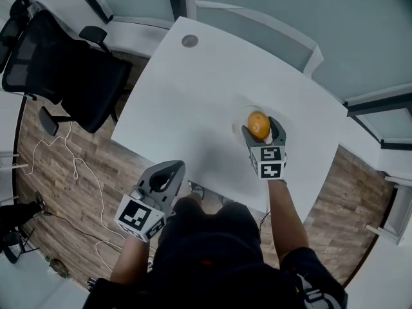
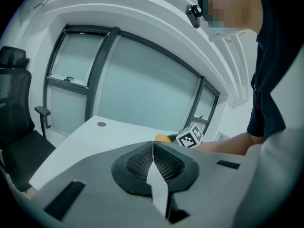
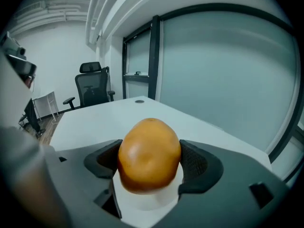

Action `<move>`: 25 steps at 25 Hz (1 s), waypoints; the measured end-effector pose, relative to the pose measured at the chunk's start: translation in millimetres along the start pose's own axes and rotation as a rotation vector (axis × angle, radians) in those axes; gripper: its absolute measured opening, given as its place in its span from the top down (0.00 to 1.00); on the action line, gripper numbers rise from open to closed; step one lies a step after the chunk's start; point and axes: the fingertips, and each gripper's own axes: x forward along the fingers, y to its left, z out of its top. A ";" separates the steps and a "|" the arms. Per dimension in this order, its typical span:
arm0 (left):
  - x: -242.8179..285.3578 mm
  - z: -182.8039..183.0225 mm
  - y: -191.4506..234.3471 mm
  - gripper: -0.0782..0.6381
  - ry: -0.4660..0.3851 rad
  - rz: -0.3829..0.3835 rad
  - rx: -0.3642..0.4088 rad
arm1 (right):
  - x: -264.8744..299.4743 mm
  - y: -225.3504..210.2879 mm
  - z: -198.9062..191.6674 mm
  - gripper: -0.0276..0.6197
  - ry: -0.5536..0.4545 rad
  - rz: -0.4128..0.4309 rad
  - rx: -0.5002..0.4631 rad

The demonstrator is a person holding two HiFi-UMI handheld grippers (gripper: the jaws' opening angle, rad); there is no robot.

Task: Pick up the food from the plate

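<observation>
Fingers [image 3: 199, 163] of my right gripper [image 1: 261, 127] stand wide, one on each side of the food and, as far as I can see, not yet pressing it. On the white table [image 1: 193, 89], at 3 o'clock in the head view, the small white plate [image 3: 142, 205] could skid if I close off-centre. The smooth round orange fruit [image 3: 149, 153] on it might squirt out or roll. The left gripper [image 2: 153, 151] waits at 7 o'clock, fingers together and empty.
</observation>
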 end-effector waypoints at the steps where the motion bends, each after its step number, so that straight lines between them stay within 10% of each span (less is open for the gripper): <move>1: -1.3 4.3 -3.1 0.86 -0.010 -0.008 0.000 | -11.4 1.2 9.9 0.37 -0.032 0.001 -0.008; 25: 15.6 99.9 -152.2 0.86 -0.203 -0.253 0.250 | -287.9 -21.6 116.4 0.37 -0.490 -0.105 0.072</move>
